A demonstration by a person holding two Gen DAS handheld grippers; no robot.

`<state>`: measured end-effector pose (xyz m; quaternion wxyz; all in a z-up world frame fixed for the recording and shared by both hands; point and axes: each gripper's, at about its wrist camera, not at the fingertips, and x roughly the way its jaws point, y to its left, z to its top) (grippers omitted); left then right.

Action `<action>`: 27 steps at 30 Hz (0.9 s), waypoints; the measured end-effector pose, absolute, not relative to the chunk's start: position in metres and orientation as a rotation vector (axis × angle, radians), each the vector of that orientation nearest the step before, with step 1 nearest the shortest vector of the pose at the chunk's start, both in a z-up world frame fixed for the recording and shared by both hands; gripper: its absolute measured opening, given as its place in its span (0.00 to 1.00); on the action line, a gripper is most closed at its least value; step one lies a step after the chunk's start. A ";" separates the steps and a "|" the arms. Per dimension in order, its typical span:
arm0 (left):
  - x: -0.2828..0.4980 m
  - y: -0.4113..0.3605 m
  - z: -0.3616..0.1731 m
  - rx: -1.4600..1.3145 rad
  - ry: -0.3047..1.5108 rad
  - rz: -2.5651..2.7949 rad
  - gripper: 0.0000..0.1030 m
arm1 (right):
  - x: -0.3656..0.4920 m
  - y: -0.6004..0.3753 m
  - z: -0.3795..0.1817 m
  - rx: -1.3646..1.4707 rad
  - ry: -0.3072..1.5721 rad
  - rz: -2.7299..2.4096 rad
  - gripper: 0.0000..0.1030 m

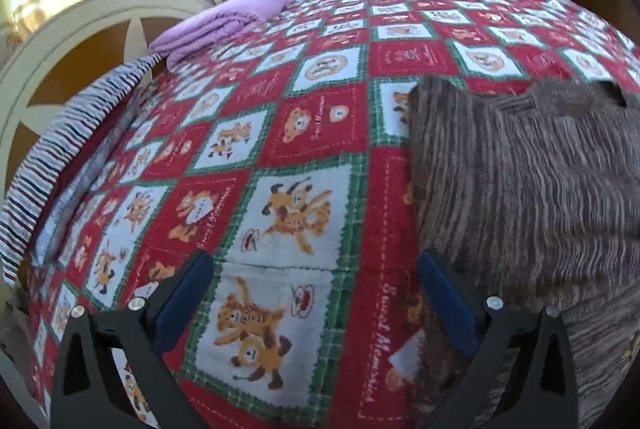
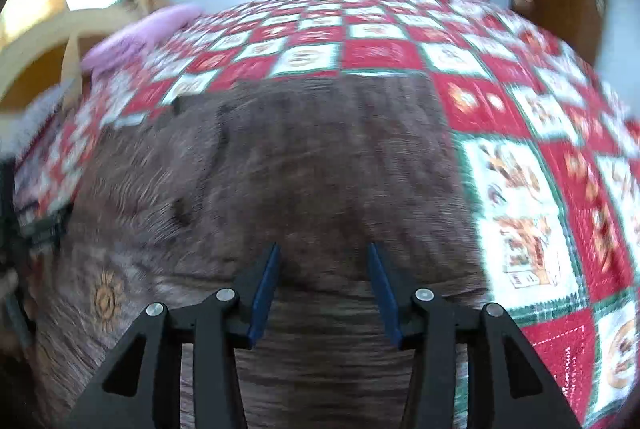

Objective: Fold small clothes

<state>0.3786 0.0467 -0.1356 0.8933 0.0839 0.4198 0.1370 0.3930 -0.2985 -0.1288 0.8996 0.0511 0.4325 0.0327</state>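
A brown striped garment [image 1: 528, 181] lies spread on the red patterned bedspread [image 1: 280, 133]. In the left wrist view it fills the right side. My left gripper [image 1: 316, 261] is open and empty, just above the bedspread, its right finger [image 1: 448, 293] at the garment's left edge. In the right wrist view, which is blurred, the garment [image 2: 280, 157] fills the middle, with a sun print [image 2: 107, 299] at lower left. My right gripper [image 2: 323, 253] is open and empty, over the garment's near part.
A folded purple cloth [image 1: 224, 21] lies at the far left of the bed. A striped pillow [image 1: 60, 153] lies along the left edge by the cream headboard [image 1: 80, 25]. A window and a white wall stand behind the bed.
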 end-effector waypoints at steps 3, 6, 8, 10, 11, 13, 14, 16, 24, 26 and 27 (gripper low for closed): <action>0.378 0.046 -0.114 0.183 0.777 0.281 1.00 | 0.391 -0.313 -0.115 0.158 0.880 0.078 0.46; 0.398 0.039 -0.109 0.231 0.762 0.289 1.00 | 0.407 -0.309 -0.100 0.070 0.833 0.035 0.46; 0.417 0.037 -0.120 0.271 0.792 0.342 1.00 | 0.427 -0.309 -0.104 0.033 0.862 -0.002 0.46; 0.434 0.038 -0.148 0.358 0.876 0.433 1.00 | 0.447 -0.319 -0.121 0.013 0.937 -0.085 0.46; 0.432 0.046 -0.150 0.295 0.878 0.424 1.00 | 0.452 -0.331 -0.129 0.081 0.951 -0.080 0.46; 0.425 0.058 -0.147 0.223 0.875 0.430 1.00 | 0.445 -0.346 -0.132 0.170 0.919 -0.046 0.46; 0.422 0.058 -0.147 0.228 0.869 0.425 1.00 | 0.438 -0.348 -0.131 0.174 0.905 -0.045 0.46; 0.413 0.061 -0.144 0.217 0.864 0.397 1.00 | 0.424 -0.352 -0.125 0.202 0.886 -0.028 0.48; 0.332 0.063 -0.130 0.078 0.846 0.225 1.00 | 0.368 -0.356 -0.127 0.271 0.950 0.035 0.51; 0.310 0.062 -0.128 0.081 0.832 0.198 1.00 | 0.355 -0.359 -0.130 0.273 0.947 0.052 0.51; 0.299 0.061 -0.127 0.081 0.824 0.184 1.00 | 0.350 -0.360 -0.132 0.280 0.947 0.060 0.51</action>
